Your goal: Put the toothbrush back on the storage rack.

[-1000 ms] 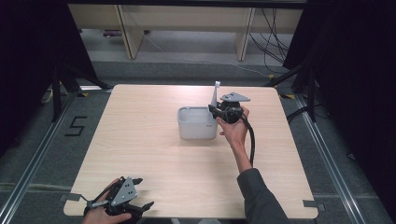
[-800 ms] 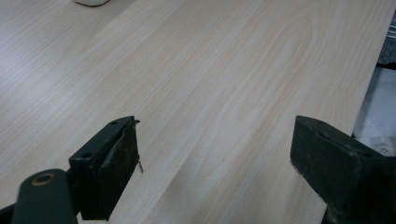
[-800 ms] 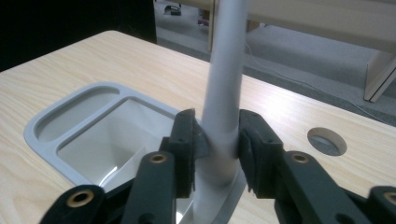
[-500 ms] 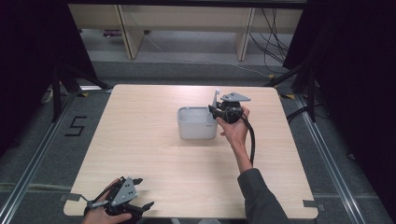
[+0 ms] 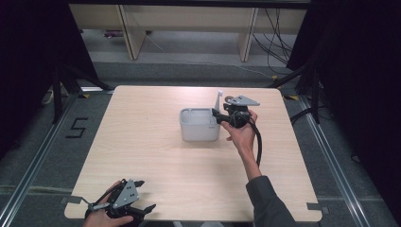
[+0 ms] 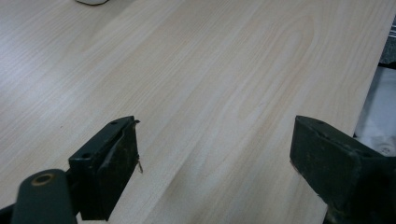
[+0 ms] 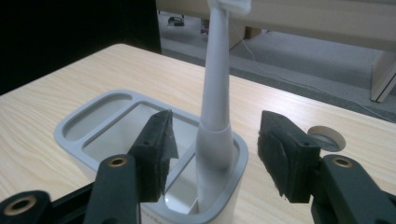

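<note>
Your counter [image 5: 156,156]: pale wood grain. Grey holder [image 5: 198,125] stands right of centre; small round disc [image 7: 328,136] lies just beyond it.

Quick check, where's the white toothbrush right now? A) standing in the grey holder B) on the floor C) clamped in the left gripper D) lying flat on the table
A: the toothbrush stands upright in a compartment of the holder, between the right gripper's open jaws, which have just been opening.

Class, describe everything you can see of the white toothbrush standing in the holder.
The toothbrush is white, smooth plastic by its look, with a thick lower handle narrowing to a slim neck; its head is cut off at the top edge. It stands nearly upright in an end compartment of the grey holder, between the right gripper's open jaws, untouched by them.
</note>
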### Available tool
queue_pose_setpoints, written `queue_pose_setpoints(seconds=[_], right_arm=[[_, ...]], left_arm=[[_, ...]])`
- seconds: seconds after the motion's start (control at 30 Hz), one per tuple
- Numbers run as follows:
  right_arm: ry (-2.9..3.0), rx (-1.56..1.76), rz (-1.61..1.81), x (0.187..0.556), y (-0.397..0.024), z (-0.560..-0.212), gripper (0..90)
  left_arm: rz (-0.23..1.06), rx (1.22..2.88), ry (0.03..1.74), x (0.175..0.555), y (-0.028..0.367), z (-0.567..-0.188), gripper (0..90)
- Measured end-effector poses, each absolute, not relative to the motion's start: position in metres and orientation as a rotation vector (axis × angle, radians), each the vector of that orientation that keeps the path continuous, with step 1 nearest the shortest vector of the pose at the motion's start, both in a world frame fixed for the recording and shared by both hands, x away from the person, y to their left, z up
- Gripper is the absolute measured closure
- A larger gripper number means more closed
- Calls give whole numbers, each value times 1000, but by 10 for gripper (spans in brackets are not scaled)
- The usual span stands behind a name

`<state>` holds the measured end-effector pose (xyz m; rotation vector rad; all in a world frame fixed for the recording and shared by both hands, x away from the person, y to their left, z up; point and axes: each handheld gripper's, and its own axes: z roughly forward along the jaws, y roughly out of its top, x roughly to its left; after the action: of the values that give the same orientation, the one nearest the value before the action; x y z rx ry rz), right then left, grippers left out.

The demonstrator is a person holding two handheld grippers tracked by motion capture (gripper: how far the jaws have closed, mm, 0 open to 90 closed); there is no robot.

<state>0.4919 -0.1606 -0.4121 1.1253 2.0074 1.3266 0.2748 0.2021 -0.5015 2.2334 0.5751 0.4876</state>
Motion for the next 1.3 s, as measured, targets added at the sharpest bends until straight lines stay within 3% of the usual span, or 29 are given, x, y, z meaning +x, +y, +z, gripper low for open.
queue_pose_setpoints(seconds=[1.3], right_arm=[[2011, 1118, 1375, 448, -191, -416, 361]], left_arm=[[479, 2245, 567, 275, 203, -500, 148]])
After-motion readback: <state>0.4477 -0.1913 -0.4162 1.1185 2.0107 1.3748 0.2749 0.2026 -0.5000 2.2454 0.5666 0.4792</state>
